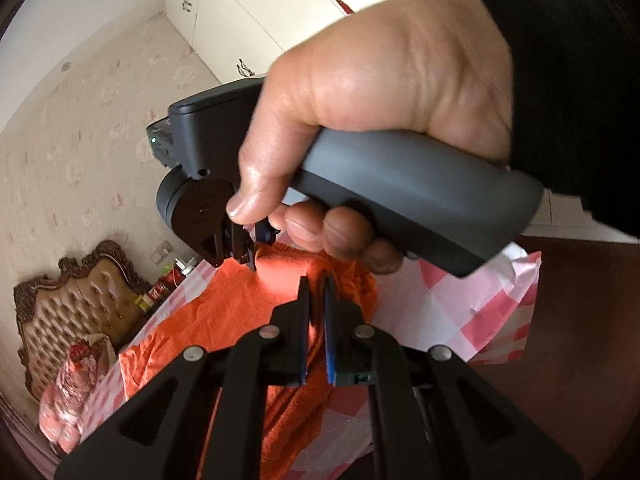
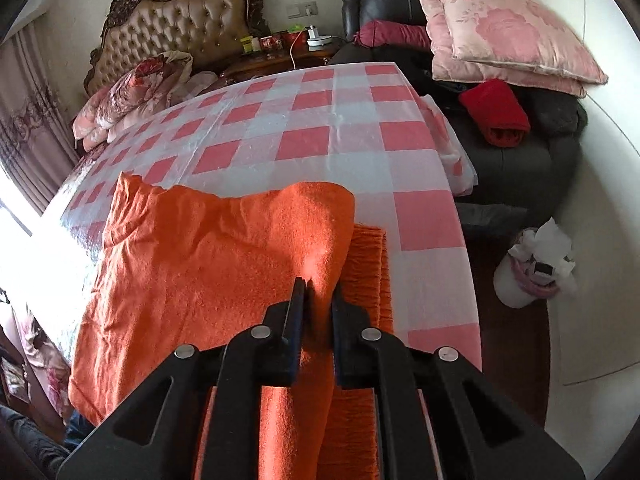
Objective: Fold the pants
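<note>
Far part of orange pants [image 1: 224, 308] hidden behind right hand [image 1: 360, 128], near end cut off by bottom edge, nightstand items [image 2: 276, 42] too small to identify.

Fuzzy matt orange cloth pants [image 2: 208, 264]; beyond the right gripper [image 2: 318, 292], glossy, seemingly plastic checked desk cover [image 2: 360, 136].

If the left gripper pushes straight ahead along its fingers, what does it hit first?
Most likely the orange pants just beyond the left gripper. The right hand and its gripper's handle sit slightly higher; depth there is unclear, so they could be clipped.
</note>
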The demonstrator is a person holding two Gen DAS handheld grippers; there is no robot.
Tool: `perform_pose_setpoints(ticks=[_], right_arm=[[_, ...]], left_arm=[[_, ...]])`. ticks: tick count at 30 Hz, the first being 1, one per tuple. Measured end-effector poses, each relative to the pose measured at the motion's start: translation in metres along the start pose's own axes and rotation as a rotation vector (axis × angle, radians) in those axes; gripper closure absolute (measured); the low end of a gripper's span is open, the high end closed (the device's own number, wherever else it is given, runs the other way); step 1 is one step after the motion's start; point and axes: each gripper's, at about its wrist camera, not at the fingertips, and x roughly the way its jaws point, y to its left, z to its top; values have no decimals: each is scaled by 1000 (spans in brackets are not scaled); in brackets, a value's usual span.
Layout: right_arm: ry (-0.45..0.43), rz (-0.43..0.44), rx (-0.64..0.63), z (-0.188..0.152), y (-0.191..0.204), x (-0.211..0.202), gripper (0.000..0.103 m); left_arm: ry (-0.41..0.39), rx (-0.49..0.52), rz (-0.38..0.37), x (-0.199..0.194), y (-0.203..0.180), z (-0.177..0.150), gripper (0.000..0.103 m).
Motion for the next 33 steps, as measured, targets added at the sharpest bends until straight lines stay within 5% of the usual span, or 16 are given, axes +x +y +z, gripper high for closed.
perform_pose_setpoints(ticks=[28,33], right_arm=[[-15,-15,-31,-6,-1,3,95],[-52,-55,-28,-6,-4,1,75]], left_arm=[[5,32,5,-1,-17,-4,96],[7,28,-5,-1,-16,-4,95]])
